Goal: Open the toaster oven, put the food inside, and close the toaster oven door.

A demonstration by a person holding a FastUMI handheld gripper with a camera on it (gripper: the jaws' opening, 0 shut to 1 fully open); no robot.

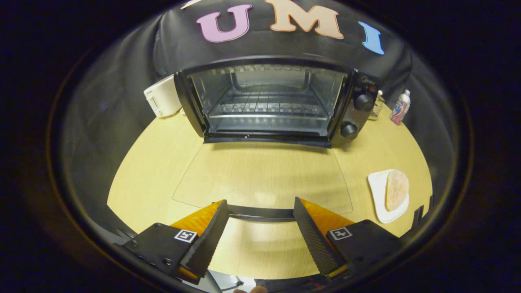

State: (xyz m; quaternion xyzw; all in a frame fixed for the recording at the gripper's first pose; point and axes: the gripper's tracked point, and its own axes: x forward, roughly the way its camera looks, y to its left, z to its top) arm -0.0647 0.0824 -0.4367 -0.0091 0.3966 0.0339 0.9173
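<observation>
The black toaster oven [358, 87] stands at the back of the wooden table [154, 162] with its cavity open and a wire rack [264, 108] inside. Its glass door [264, 175] lies folded down flat toward me. The door's dark handle [260, 213] runs crosswise right at my fingertips. My gripper [260, 201] is open, its fingers wide apart with nothing pressed between them. The food [397, 189], a pale round breaded piece, rests on a white plate [376, 191] to the right of the door, ahead of the right finger.
A white appliance [163, 95] stands left of the oven. A small bottle [400, 108] and a wire holder [377, 106] stand to the oven's right at the back. Two knobs [363, 101] sit on the oven's right panel. Black cloth walls the table in.
</observation>
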